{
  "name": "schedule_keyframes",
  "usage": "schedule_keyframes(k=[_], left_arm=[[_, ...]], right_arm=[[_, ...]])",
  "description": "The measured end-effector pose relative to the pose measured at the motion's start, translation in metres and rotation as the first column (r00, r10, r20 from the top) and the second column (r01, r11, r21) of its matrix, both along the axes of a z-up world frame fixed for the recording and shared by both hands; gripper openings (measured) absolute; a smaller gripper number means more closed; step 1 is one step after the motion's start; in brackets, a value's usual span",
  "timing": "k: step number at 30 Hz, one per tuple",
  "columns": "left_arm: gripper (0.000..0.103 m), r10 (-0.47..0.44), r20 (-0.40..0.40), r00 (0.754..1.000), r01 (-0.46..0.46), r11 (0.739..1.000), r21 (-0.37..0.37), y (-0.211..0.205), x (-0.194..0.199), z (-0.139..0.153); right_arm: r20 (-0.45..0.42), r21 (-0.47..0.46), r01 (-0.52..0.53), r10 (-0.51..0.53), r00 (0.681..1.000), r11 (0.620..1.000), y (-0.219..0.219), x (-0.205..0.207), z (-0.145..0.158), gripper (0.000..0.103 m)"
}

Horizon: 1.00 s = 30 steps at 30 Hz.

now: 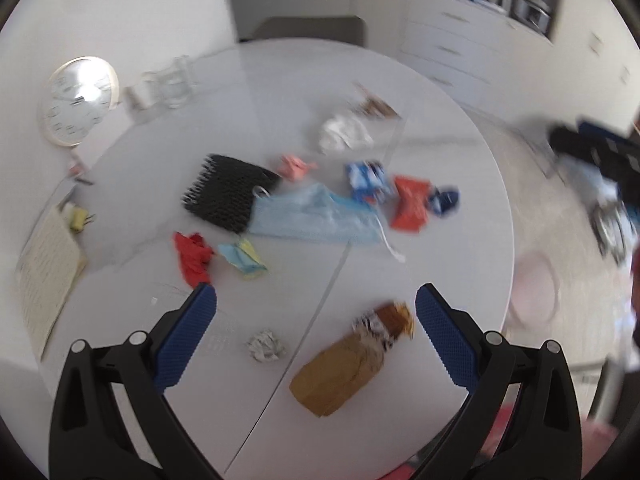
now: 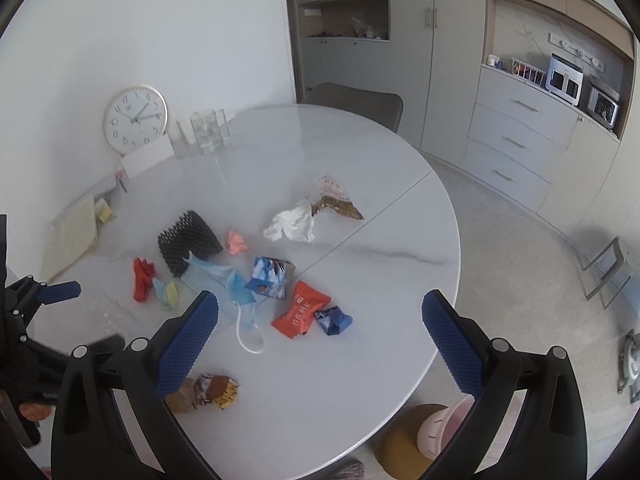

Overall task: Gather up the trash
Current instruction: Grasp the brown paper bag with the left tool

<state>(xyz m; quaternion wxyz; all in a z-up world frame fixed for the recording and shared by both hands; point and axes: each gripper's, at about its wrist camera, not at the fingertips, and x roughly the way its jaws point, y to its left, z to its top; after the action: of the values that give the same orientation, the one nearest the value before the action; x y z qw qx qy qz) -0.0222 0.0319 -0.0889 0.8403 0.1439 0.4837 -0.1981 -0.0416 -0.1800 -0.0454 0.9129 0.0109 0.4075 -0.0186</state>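
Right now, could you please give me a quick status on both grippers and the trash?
Left gripper open, empty. Right gripper open, empty. Brown paper wrapper nearest left's fingers, on the round white table. Nothing blocking.

My left wrist view is motion-blurred throughout; the wrapper print on the brown packet (image 1: 348, 360) at six o'clock is unreadable. In my right view, a finger hides part of that packet (image 2: 204, 392).

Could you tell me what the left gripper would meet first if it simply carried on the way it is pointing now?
Most likely the brown wrapper. It lies on the white table between the open fingers of the left gripper, nearer the right one. The small crumpled paper ball lies close beside it; blur leaves depth unclear.
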Motion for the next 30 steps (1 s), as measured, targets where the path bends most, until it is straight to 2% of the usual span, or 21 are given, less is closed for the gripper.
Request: schedule_keyframes(k=[4,6,10,13,14,16,18,22,27,30], left_arm=[[0.095,-0.171,-0.036,0.985,0.174,0.982,0.079,-0.004,-0.017,-0.037],[0.095,-0.26,-0.068,0.963,0.267,0.956,0.124,-0.005,-0.025,-0.061],[0.095,-0.378,-0.118,0.918,0.394,0.9,0.185,-0.009,-0.035,-0.098],[0.095,-0.442,-0.128,0.888,0.46,0.86,0.22,-0.014,-0.035,-0.118],[0.095,-0.455,-0.128,0.881,0.472,0.854,0.217,-0.015,-0.035,-0.121],[0.095,-0.471,-0.135,0.872,0.489,0.849,0.199,-0.016,-0.031,-0.127],[0.091,-0.488,-0.142,0.861,0.507,0.842,0.183,-0.016,-0.025,-0.132],[0.069,-0.508,-0.162,0.846,0.531,0.829,0.176,-0.015,-0.019,-0.14],[0.052,-0.502,-0.164,0.849,0.524,0.839,0.146,-0.011,-0.014,-0.143],[0.043,-0.483,-0.169,0.859,0.505,0.854,0.125,-0.007,-0.013,-0.143]], right_arm=[[-0.083,-0.026,-0.008,0.005,0.996,1.0,0.008,0.001,-0.028,0.101],[-0.123,0.005,-0.003,0.003,0.992,1.0,0.01,0.0,-0.043,0.101],[-0.185,0.039,-0.001,0.008,0.983,0.999,0.012,-0.003,-0.067,0.101],[-0.216,0.037,-0.007,0.015,0.976,0.999,0.016,-0.006,-0.078,0.101],[-0.22,0.043,-0.01,0.019,0.975,0.999,0.017,-0.007,-0.081,0.101],[-0.23,0.063,-0.015,0.029,0.973,0.998,0.019,-0.01,-0.087,0.101],[-0.245,0.079,-0.021,0.04,0.969,0.997,0.02,-0.011,-0.091,0.101],[-0.271,0.103,-0.029,0.056,0.961,0.994,0.023,-0.014,-0.1,0.101],[-0.291,0.138,-0.064,0.102,0.951,0.988,0.023,-0.011,-0.109,0.101],[-0.296,0.162,-0.129,0.173,0.939,0.978,0.027,-0.009,-0.114,0.101]])
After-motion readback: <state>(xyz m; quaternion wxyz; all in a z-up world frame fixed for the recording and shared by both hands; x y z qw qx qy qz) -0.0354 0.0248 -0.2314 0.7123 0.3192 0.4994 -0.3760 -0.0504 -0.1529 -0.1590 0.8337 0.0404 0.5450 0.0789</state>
